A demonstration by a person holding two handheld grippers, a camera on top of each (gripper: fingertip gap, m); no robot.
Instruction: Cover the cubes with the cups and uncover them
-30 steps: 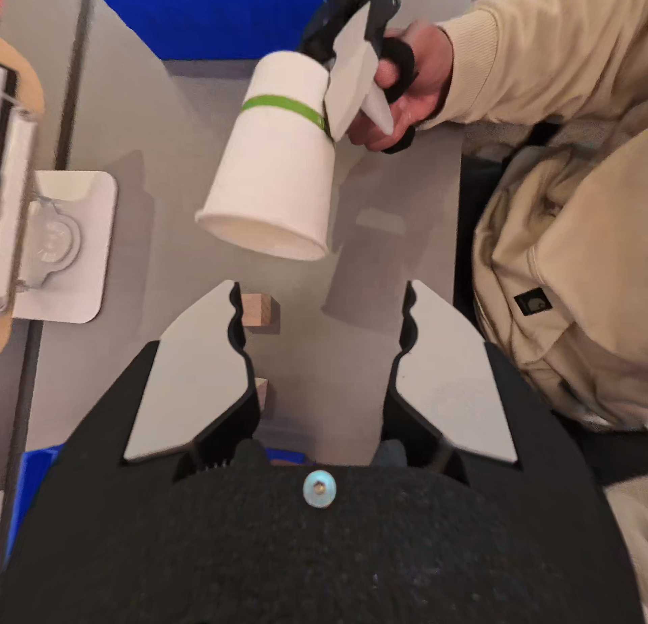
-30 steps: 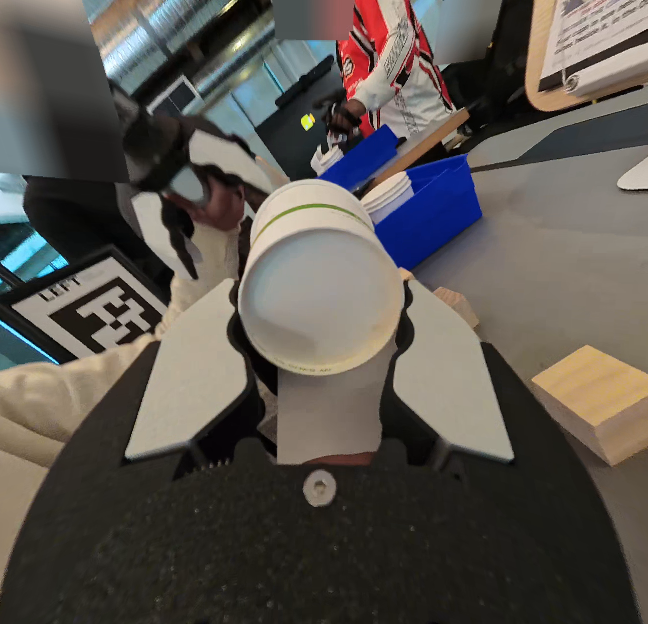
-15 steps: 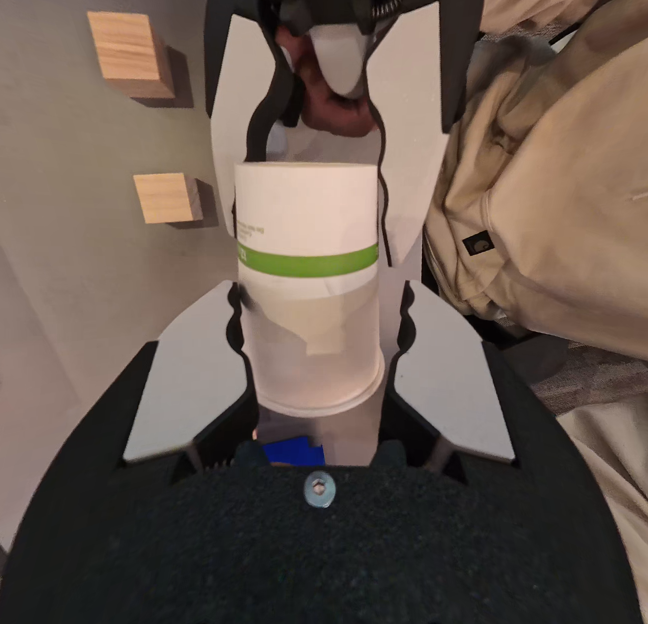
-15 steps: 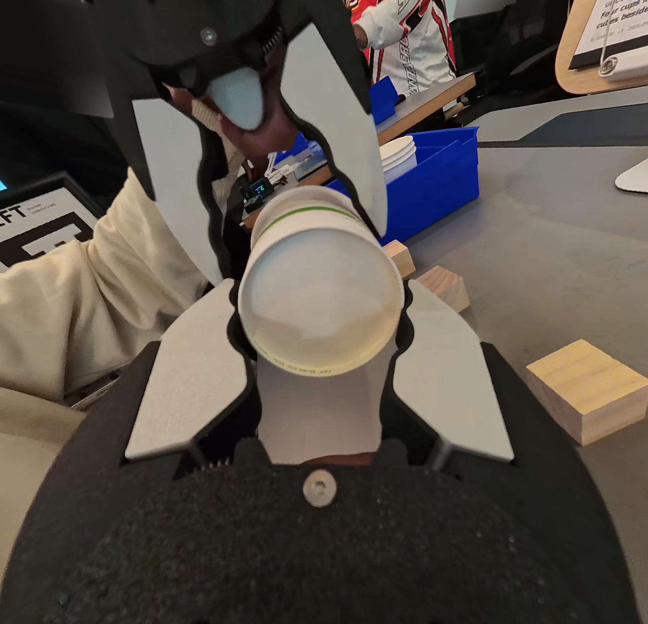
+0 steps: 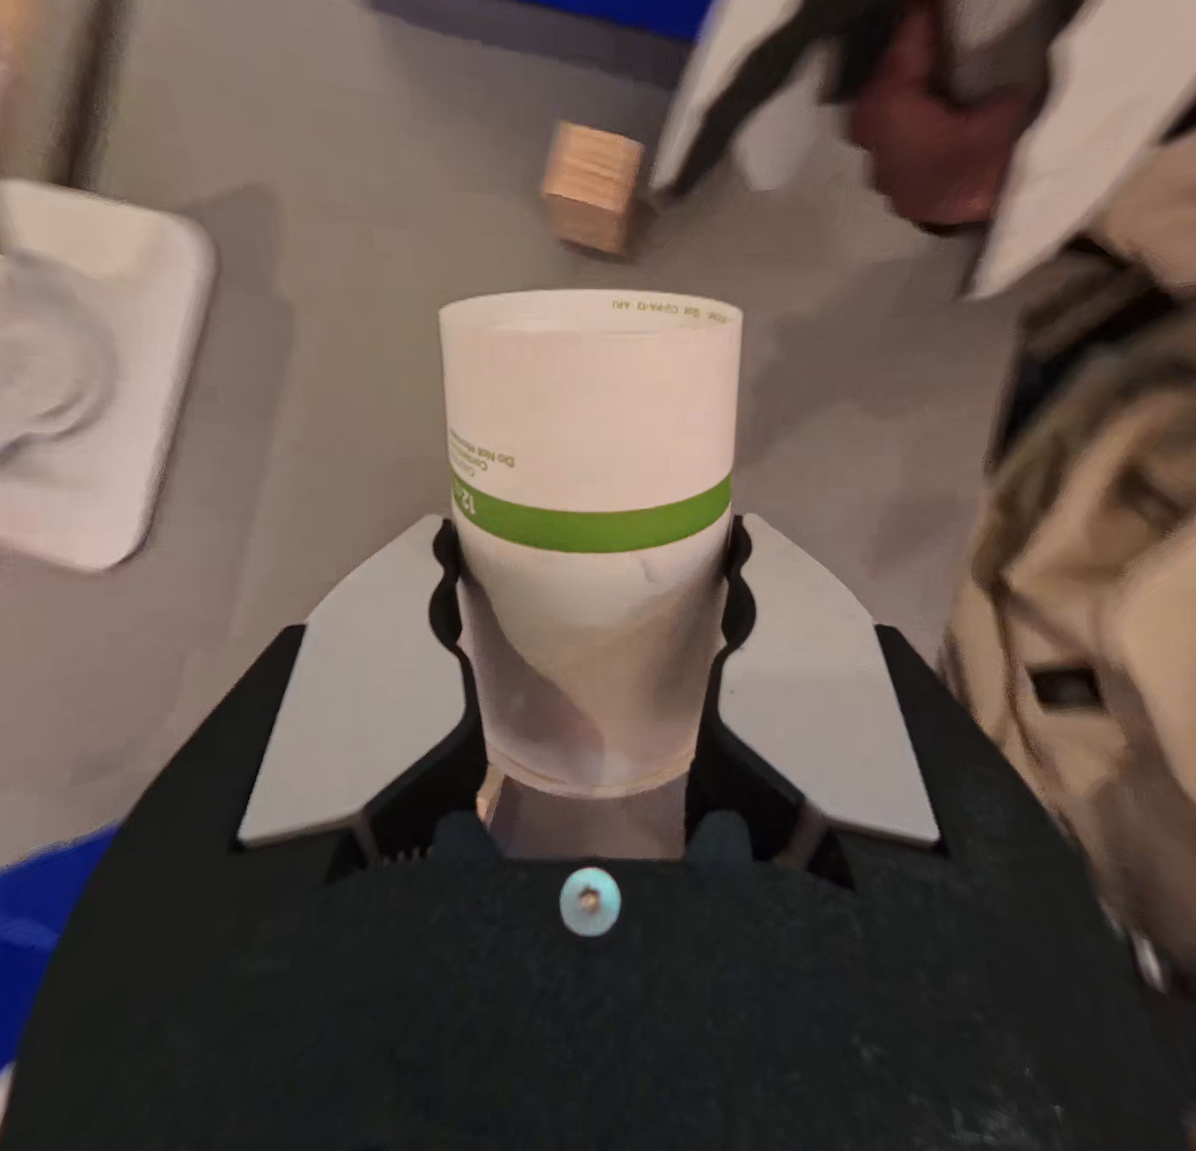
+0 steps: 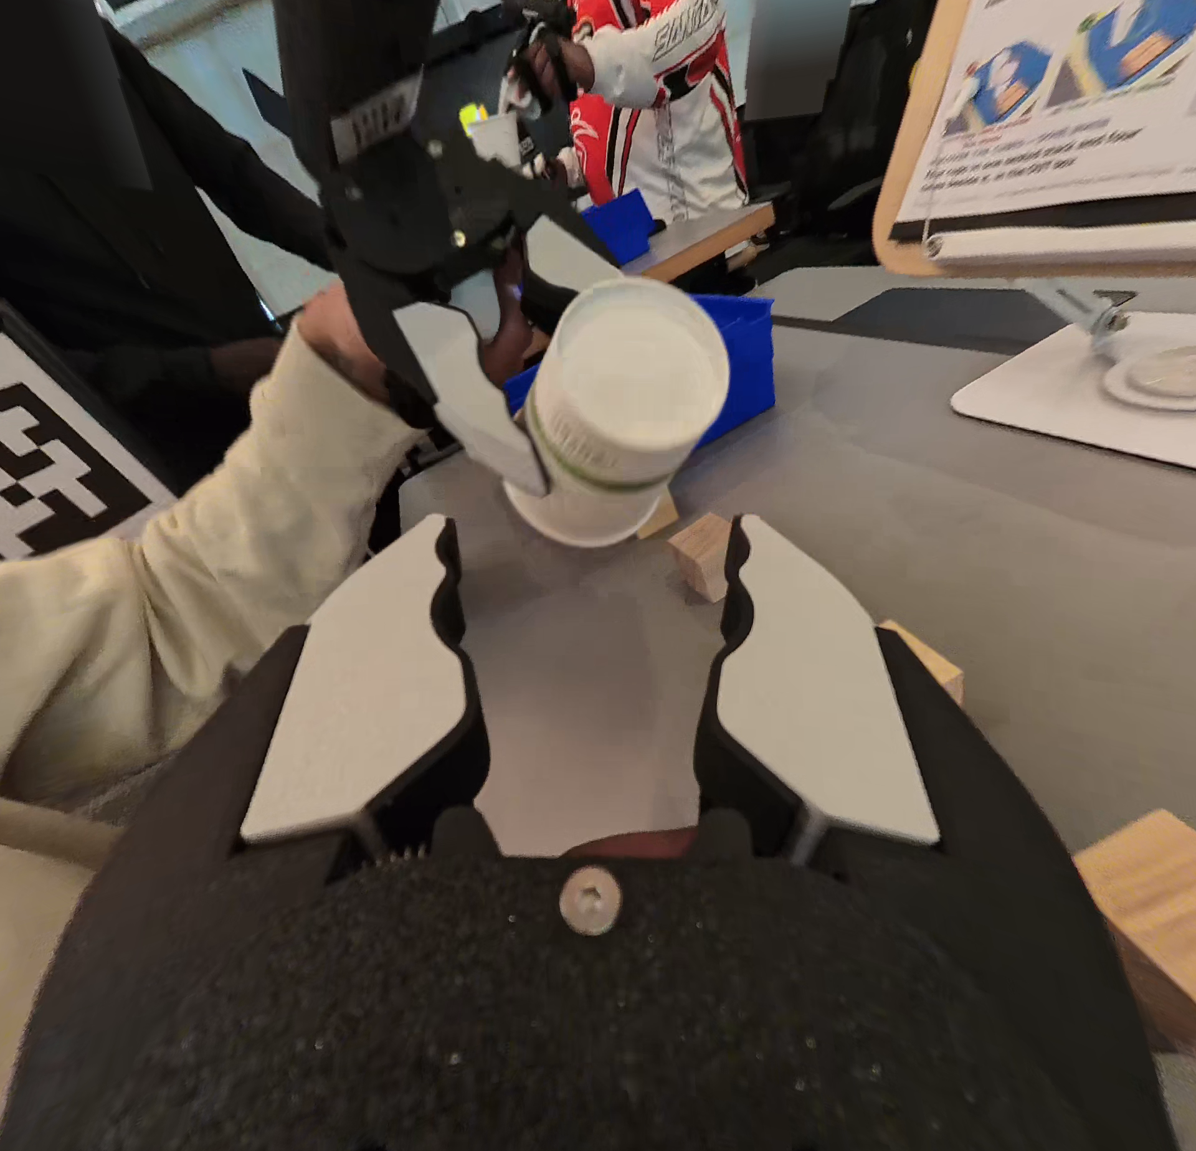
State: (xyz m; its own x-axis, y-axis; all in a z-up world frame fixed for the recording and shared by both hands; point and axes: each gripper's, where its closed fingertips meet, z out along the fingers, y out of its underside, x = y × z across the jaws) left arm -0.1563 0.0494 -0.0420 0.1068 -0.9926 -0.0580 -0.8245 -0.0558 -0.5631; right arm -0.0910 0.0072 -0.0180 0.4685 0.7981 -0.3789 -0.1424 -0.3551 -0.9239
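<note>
Handed over from right gripper (image 6: 592,592) (fingers now spread, empty) to left gripper (image 5: 592,592), clamped mid-wall: cup (image 5: 592,518), paper, light, crushable, grip gently.

left claw (image 5: 592,576) gripping cup (image 5: 590,466), cube (image 5: 592,196) apparently beyond

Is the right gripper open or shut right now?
Open: the right gripper has spread fingers with bare table between; the cup is in the left gripper.
</note>
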